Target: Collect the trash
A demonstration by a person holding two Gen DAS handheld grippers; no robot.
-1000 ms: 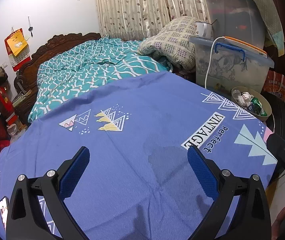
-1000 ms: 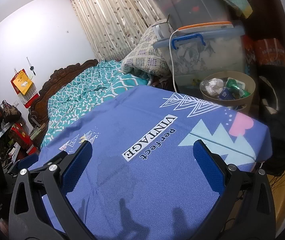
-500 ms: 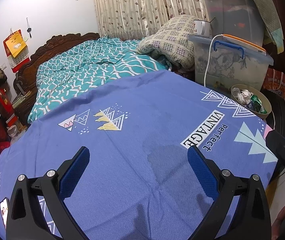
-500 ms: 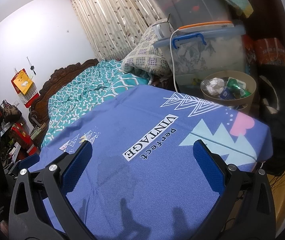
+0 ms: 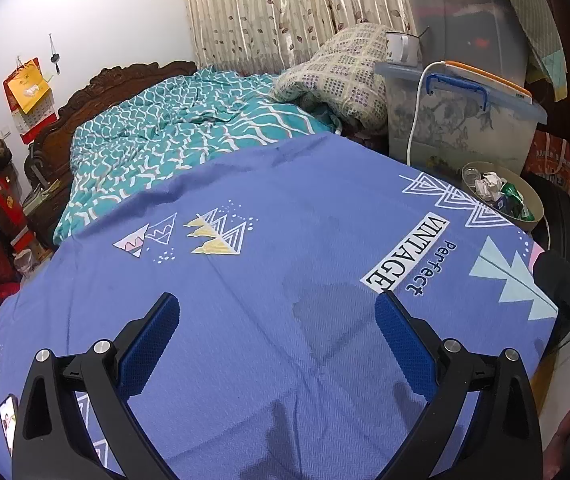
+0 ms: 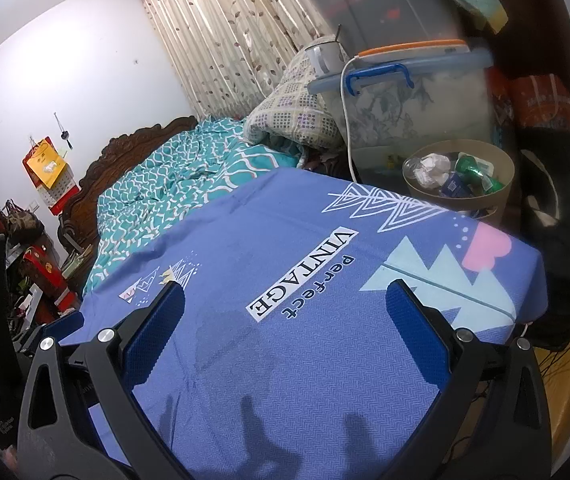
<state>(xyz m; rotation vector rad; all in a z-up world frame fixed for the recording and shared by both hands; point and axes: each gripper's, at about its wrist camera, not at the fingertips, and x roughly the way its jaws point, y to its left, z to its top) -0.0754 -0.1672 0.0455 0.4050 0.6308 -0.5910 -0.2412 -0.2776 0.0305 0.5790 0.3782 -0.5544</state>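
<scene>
Trash fills the tan wastebasket (image 6: 501, 168), right of frame, beyond the blue sheet (image 6: 305, 320).
Crumpled paper and green wrappers inside; left gripper (image 5: 277, 314) and right gripper (image 6: 285, 300) gape wide, empty.

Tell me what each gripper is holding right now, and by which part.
Nothing is held. The left gripper and right gripper both stand open over the blue cloth, with only fabric showing between their fingers.

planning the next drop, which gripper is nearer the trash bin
Right. The right gripper hovers over the sheet corner by the trash bin; the left gripper sits further along the bed, away from it.
</scene>
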